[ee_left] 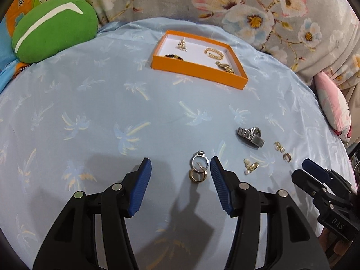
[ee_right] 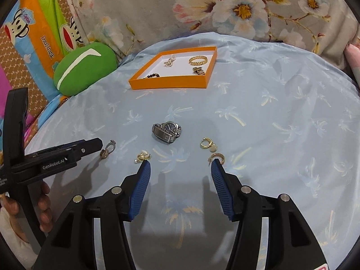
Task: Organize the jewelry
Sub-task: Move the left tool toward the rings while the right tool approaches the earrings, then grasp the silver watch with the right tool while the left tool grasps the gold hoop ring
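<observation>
An orange tray [ee_left: 198, 70] [ee_right: 168, 83] at the far side holds a gold bracelet [ee_left: 214, 53] [ee_right: 197, 60], a pearl piece, dark beads and a gold watch. On the blue cloth lie a silver watch [ee_left: 250, 135] [ee_right: 167, 131], a silver ring [ee_left: 199, 160] [ee_right: 110, 145] overlapping a gold ring [ee_left: 197, 175], and several earrings [ee_left: 250, 167] [ee_right: 209, 145]. My left gripper [ee_left: 181, 165] is open and empty, its fingers either side of the two rings. My right gripper [ee_right: 179, 165] is open and empty, just short of the silver watch.
A green cushion [ee_left: 54, 29] [ee_right: 84, 68] sits at the far left. Floral fabric [ee_left: 247, 4] lies behind the tray. A pink pillow [ee_left: 335, 110] is at the right edge. The right gripper shows at the left view's right edge [ee_left: 315, 171].
</observation>
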Action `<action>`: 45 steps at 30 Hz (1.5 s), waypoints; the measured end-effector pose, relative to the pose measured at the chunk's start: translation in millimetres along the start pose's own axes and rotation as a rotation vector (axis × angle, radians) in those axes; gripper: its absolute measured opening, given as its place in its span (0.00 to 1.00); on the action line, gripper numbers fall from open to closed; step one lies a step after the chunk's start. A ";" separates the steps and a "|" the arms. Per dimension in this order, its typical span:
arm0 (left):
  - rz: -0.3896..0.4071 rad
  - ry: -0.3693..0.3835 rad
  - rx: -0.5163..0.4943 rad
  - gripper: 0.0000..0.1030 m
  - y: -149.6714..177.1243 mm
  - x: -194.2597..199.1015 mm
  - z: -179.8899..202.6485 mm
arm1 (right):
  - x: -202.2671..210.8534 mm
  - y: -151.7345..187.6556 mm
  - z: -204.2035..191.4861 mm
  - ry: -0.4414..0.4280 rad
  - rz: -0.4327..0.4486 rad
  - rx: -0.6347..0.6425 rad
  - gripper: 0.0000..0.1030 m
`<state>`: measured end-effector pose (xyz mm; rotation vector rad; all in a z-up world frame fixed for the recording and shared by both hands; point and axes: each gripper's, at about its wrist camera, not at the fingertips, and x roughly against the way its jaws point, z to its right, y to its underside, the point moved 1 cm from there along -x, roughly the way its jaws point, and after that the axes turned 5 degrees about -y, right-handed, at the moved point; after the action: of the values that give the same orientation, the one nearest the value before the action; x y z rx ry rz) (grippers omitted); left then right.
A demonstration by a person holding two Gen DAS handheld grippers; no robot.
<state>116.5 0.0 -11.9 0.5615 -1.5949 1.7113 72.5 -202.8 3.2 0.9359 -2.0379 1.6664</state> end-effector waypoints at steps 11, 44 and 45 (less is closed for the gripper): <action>-0.024 -0.017 -0.038 0.51 6.0 -3.0 5.2 | -56.6 -37.9 -18.3 -0.016 -0.039 0.035 0.54; -0.024 -0.006 -0.089 0.53 8.8 -4.7 14.4 | -34.5 -23.6 -3.6 -0.039 -0.037 -0.035 0.29; -0.024 -0.006 -0.091 0.53 8.9 -4.6 14.7 | -29.4 -20.1 -4.2 -0.043 -0.035 -0.034 0.29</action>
<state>110.5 -15.1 -19.1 0.5384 -1.6548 1.6119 106.8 -192.7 0.2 0.9975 -2.0590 1.6021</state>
